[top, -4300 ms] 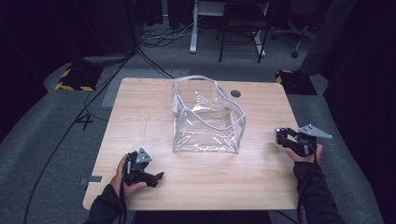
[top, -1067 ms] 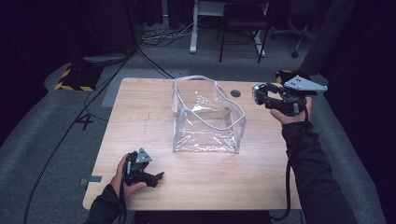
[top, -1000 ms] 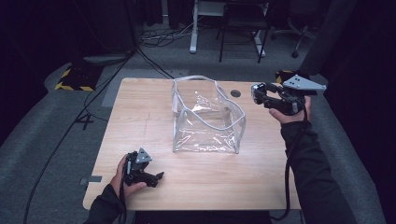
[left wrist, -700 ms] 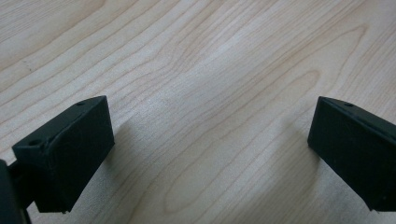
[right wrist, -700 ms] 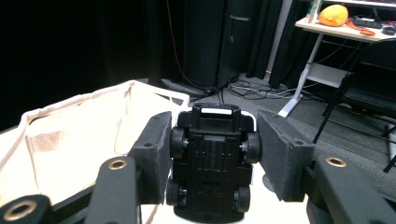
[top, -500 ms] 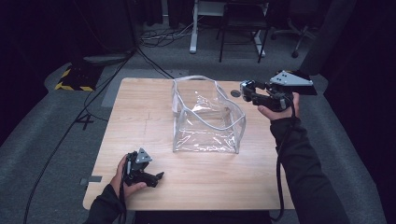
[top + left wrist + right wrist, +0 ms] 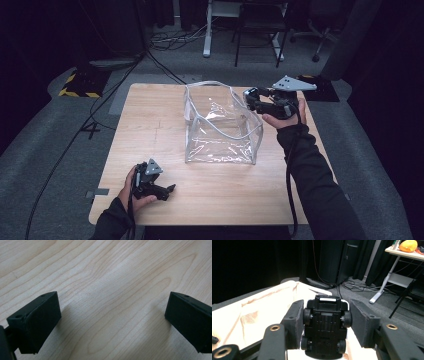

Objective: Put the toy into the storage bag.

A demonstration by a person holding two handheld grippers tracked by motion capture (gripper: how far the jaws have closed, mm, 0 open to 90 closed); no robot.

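A small black toy car (image 7: 325, 325), underside up toward the camera, is clamped between the pads of the right gripper (image 7: 256, 98), held above the right rim of the clear plastic bag (image 7: 222, 125) on the light wooden table (image 7: 150, 125). The left gripper (image 7: 159, 189) rests open near the table's front edge, nothing between its jaws.

Small black toy car (image 7: 325, 325), underside showing, clamped aloft, seemingly above clear plastic bag (image 7: 222, 125)
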